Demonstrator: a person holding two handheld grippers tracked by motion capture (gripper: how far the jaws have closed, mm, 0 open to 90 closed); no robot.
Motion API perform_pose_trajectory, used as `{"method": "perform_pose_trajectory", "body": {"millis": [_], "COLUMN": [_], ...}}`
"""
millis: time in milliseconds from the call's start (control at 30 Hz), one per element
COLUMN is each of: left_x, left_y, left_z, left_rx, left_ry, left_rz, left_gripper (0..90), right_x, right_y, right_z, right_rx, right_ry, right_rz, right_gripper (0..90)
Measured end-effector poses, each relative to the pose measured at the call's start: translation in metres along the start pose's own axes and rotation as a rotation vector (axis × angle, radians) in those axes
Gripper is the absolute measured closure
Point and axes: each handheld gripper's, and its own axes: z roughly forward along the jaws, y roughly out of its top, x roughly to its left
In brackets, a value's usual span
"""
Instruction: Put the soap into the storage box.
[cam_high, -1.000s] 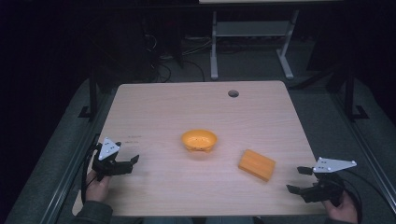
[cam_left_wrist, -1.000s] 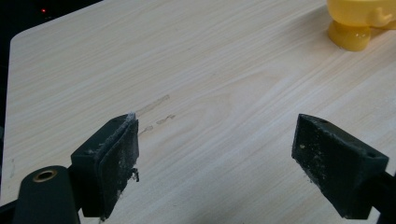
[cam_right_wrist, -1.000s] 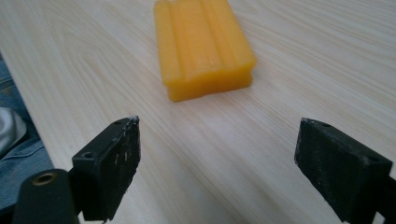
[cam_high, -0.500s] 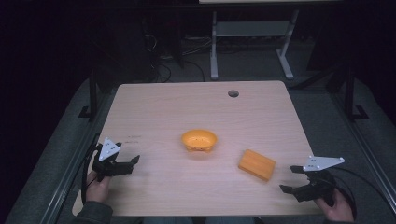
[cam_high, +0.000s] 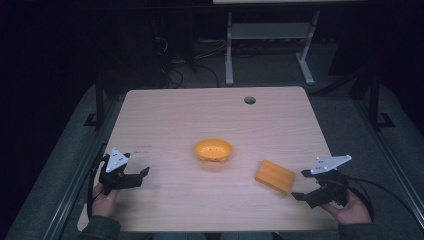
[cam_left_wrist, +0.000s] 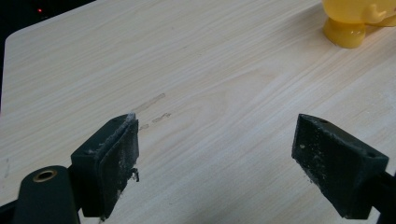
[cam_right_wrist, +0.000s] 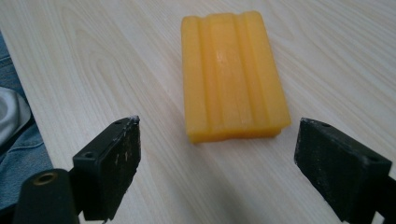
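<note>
While the right claw (cam_high: 304, 185) is lining up on the orange block (cam_high: 274, 176), I am holding its jaws spread wide with nothing between them; in the right gripper view the orange block (cam_right_wrist: 232, 74) is lying flat on the tabletop (cam_right_wrist: 336, 56) just ahead of the jaws, its short end facing them and its ridged top face up; I am judging that this spread is being kept so the block's width can pass between the jaws on a straight approach. In the high view the block is resting near the right front of the tabletop (cam_high: 200, 115), just beside the right claw and apart from the orange bowl (cam_high: 213, 149), which is standing upright near the middle; the block is sitting skewed to the table edge, so I am angling the hand to match its long axis rather than the edge.

The left claw (cam_high: 138, 176) is waiting low over the left front of the tabletop, jaws likewise parted and empty; in the left gripper view the foot of the bowl (cam_left_wrist: 348, 32) is showing at the upper right, well apart from the jaws; I am judging that this hand is being parked clear so it is not crossing the working side.

Next step, as I am reading it: advancing the right claw until the block is sitting between the jaws, then closing across its narrow sides; the main risk is nudging the block forward with one jaw before closing.
</note>
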Motion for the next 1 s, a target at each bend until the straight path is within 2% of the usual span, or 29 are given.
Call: {"method": "perform_pose_trajectory", "body": {"millis": [100,467,733,1000], "left_x": [0.000,0.001,0.002,0.003], "left_y": [0.000,0.000,0.000,0.001], "left_z": [0.001,0.000,0.001,-0.001], "left_rx": [0.001,-0.001,0.002,0.001], "left_ry": [-0.001,-0.002,-0.004,-0.002], "left_rz": [0.003,-0.002,0.001,-0.007], "left_gripper": [14.0,14.0,14.1,14.1], "right_x": [0.000,0.001,-0.003,-0.008], "right_y": [0.007,0.027,0.044,0.053], "right_z": [0.002,0.019,0.039,0.051], "right_rx": [0.012,0.067,0.138,0.170], "right_ry": [0.003,0.023,0.021,0.019], "right_rz": [-0.020,-0.048,-0.078,-0.068], "right_gripper": [14.0,14.1,14.1,14.1]}}
